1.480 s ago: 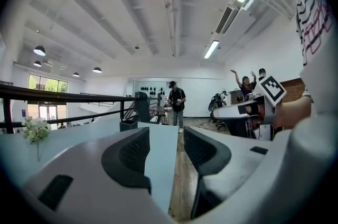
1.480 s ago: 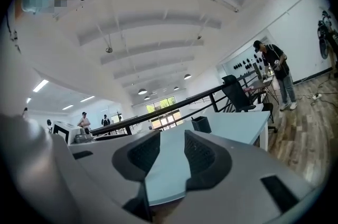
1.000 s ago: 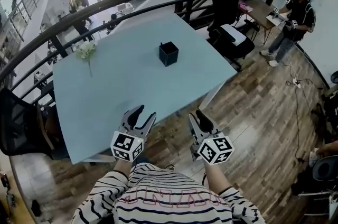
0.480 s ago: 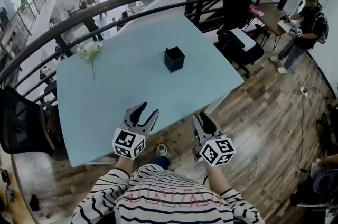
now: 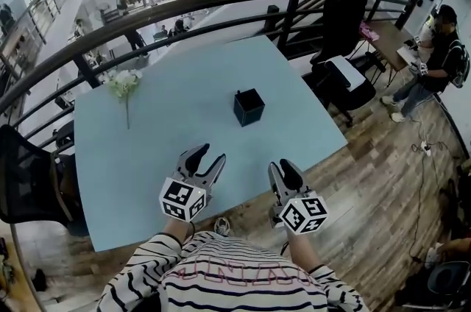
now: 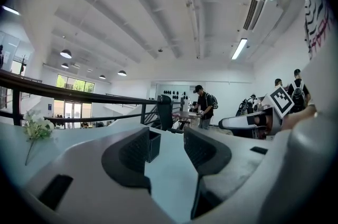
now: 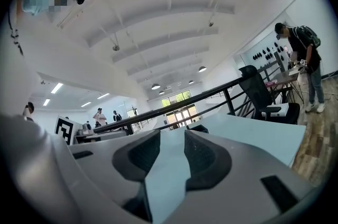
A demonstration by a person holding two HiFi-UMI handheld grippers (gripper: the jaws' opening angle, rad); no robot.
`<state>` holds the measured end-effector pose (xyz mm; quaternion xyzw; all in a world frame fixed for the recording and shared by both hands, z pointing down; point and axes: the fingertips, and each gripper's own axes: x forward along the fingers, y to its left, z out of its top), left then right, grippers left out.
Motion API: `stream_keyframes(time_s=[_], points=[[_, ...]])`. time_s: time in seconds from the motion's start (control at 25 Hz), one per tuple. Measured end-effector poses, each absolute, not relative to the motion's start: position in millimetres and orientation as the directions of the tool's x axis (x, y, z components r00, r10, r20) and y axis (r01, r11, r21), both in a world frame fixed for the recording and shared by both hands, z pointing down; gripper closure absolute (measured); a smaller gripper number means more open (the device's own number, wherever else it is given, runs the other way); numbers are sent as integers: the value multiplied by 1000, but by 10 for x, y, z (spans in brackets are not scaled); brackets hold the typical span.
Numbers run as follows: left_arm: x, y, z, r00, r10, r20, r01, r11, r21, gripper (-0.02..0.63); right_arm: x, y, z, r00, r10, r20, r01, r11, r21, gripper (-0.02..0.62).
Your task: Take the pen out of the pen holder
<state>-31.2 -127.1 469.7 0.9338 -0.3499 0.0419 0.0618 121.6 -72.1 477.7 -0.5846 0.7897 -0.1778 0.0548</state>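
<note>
- Pale-blue bench [image 5: 147, 149] fills the middle of the head view, with a dark railing [image 5: 147, 9] curving behind it. Got that?
- Got it. Black chair [image 5: 346, 16] past the far right corner, and a bystander [image 5: 441, 45] further right. Tools?
- Left tool [image 5: 206, 156] hovers over the bench's near edge, jaws spread wide and pinching nothing. In the left gripper view there is only bench top between the pads.
- Right one?
- Right tool [image 5: 281, 169] is right at the near edge, beside the left. Its jaws are also apart and empty, again with bench top showing in the gap.
- Task item?
- Pen holder [image 5: 249, 107]: black, square, open-topped, upright on the bench right of centre, well apart from both tools. In the left gripper view it sits beyond the left jaw, partly behind it [image 6: 154, 145].
- Pen?
- Can't make out a pen inside; the opening is too dark and small.
- Anything smaller?
- White flower sprig [image 5: 124, 84] on the bench near the far left edge.
</note>
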Motion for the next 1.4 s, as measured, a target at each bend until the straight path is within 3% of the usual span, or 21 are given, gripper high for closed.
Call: stream_keyframes(time_s=[0.52, 1.4], points=[[-176, -2231, 4764, 730, -667, 149, -683, -720, 124, 426, 1337, -1727, 4829, -340, -929, 145, -892, 270, -363, 460], [698, -3484, 5240, 627, -757, 183, -778, -618, 108, 420, 1942, -2904, 5173, -548, -806, 221, -813, 453, -365, 460]])
